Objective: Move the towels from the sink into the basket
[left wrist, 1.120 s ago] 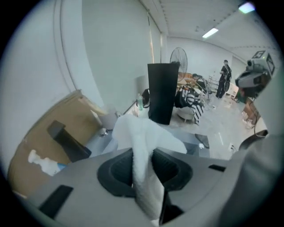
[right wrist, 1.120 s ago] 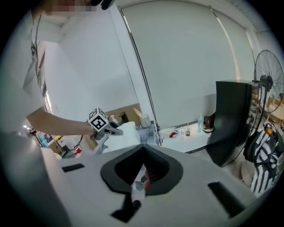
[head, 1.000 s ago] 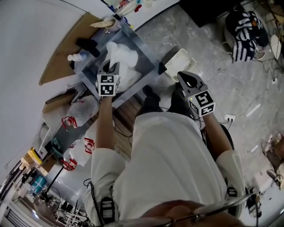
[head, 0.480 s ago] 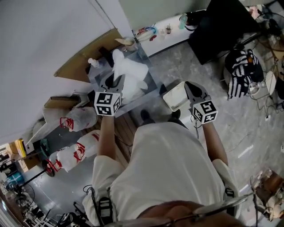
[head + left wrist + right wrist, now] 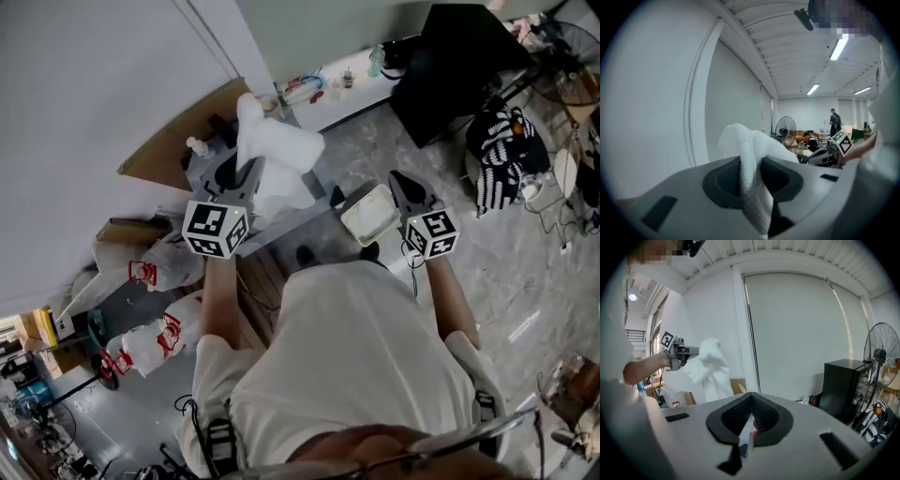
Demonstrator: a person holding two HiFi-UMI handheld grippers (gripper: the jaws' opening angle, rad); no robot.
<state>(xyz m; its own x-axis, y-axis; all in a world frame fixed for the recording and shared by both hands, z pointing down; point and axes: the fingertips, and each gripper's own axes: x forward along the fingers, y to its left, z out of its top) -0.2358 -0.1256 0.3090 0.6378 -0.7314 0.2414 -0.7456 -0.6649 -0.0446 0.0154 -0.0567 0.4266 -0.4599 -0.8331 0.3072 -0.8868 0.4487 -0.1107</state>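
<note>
My left gripper [image 5: 242,178], at eleven o'clock from my body, has its jaws clamped on a fold of white towel [image 5: 277,150]. The towel hangs above the grey sink [image 5: 202,173], held high, I judge, so its tail clears the rim. I cannot tell whether more towels lie below it. The white basket [image 5: 370,214] sits on the floor at one o'clock. Just beside it my right gripper [image 5: 405,185] hovers with jaws closed on nothing, probably to keep clear of the carry across.
</note>
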